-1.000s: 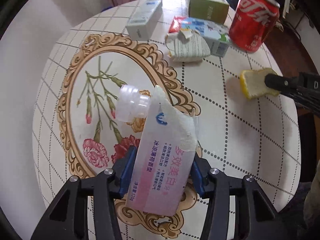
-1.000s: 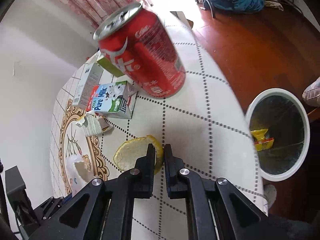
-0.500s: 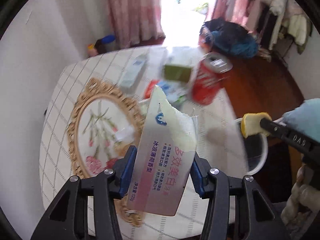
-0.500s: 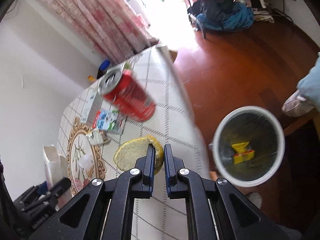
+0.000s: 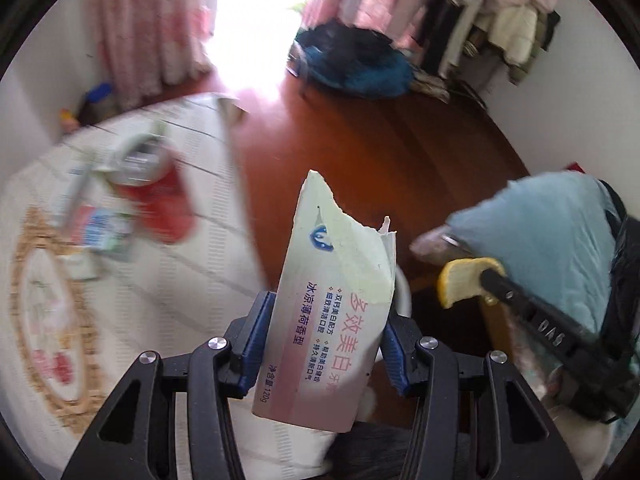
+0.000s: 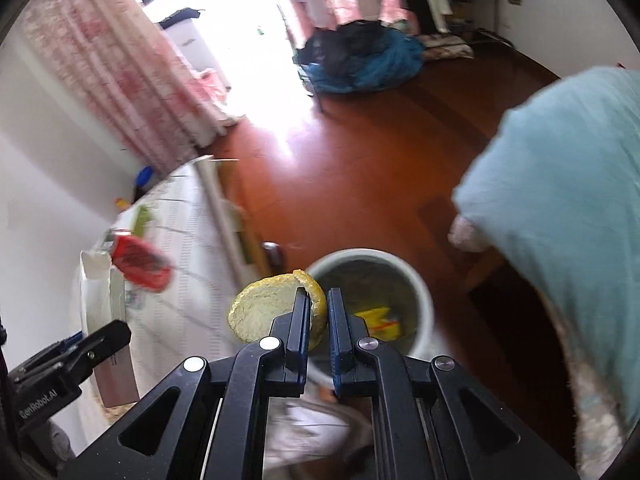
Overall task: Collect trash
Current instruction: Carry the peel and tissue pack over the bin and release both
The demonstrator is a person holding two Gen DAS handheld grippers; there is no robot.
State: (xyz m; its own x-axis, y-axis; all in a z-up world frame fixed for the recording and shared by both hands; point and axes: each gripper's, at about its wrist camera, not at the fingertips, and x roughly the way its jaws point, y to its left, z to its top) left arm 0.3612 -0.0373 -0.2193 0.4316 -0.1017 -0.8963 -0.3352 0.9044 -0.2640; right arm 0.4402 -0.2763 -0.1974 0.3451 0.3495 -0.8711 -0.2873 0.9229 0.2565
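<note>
Gripping a torn pink-and-white toothpaste box [image 5: 334,308], the left gripper [image 5: 326,344] hangs past the white checked tabletop's [image 5: 160,280] edge. The right gripper [image 6: 318,320] pinches a yellow lemon peel [image 6: 264,308] above the white round bin [image 6: 416,292] on the red-brown wooden floor [image 6: 360,184].

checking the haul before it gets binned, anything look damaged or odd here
The toothpaste box clamped in the left gripper is torn: its top edge is ragged and ripped open. The right gripper pinches a scooped-out lemon peel above the white bin.
</note>
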